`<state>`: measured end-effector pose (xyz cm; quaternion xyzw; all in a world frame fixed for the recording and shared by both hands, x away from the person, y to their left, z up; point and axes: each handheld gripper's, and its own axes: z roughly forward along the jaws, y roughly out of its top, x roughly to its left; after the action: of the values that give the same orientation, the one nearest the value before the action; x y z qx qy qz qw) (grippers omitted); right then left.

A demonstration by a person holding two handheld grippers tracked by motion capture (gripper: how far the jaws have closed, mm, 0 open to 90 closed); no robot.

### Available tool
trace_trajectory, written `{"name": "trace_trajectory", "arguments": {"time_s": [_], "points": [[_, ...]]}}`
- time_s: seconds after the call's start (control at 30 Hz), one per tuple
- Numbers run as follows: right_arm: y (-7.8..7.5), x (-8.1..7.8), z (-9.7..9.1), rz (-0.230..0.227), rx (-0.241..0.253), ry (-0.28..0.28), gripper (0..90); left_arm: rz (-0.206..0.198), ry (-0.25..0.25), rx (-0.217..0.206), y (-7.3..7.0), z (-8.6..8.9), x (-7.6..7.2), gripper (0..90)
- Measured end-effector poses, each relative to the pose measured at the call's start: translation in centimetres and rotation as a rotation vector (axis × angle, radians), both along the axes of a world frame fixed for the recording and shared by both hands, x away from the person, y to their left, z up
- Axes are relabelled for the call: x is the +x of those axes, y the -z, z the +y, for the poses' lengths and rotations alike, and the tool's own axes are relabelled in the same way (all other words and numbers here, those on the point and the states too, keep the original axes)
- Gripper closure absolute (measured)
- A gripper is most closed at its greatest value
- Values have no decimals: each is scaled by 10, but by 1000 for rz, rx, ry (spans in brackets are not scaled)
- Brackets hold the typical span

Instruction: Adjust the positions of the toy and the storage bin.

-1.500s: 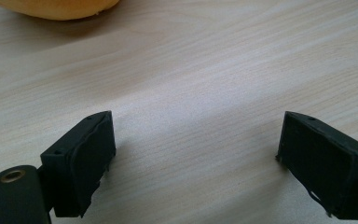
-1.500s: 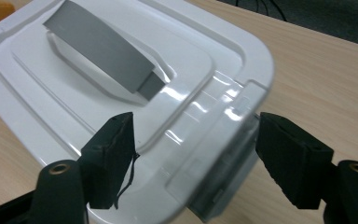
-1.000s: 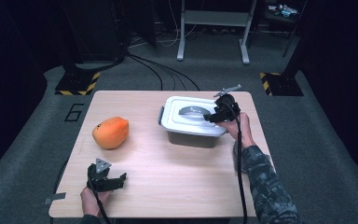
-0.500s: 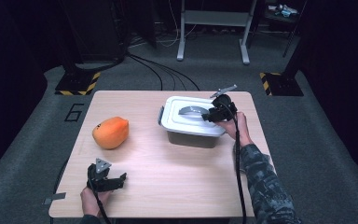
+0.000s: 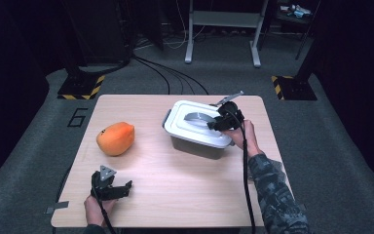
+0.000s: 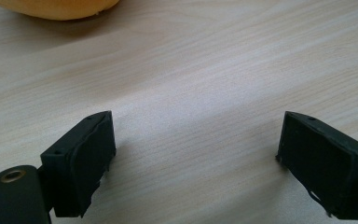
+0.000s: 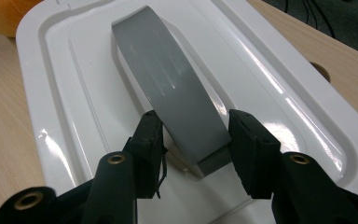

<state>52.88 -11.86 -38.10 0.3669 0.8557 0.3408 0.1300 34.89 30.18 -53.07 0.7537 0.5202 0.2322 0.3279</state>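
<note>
A grey box (image 5: 199, 147) with a white lid (image 5: 181, 111) stands on the right half of the wooden table (image 5: 175, 195). My right gripper (image 5: 213, 125) reaches over the lid from the right. In the right gripper view its jaws have just been closing, and the right gripper (image 7: 196, 144) is shut on the near end of the lid's grey arched handle (image 7: 168, 79), both pads against its sides. An orange plush fruit (image 5: 115, 138) lies at the left. My left gripper (image 5: 119, 187) rests near the front left edge, open, with bare wood between its jaws (image 6: 196, 158).
The plush fruit's edge (image 6: 51, 7) shows just beyond the left gripper, and the fruit (image 7: 0, 14) also peeks past the lid's far corner. Cables, a metal stand (image 5: 221, 29) and striped floor blocks (image 5: 80, 87) lie beyond the table's far edge.
The right gripper's jaws have closed in on the lid's handle while the hand barely shifted. The left gripper, box and plush fruit have stayed put.
</note>
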Motion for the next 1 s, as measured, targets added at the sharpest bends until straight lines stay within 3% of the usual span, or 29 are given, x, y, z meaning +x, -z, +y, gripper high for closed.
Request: {"name": "trace_trajectory", "arguments": {"time_s": [0.27, 1.0], "points": [[1, -8, 6, 11, 20, -10, 577, 0, 0, 0, 0, 0, 0, 109], [2, -25, 34, 42, 55, 113, 584, 0, 0, 0, 0, 0, 0, 109]]}}
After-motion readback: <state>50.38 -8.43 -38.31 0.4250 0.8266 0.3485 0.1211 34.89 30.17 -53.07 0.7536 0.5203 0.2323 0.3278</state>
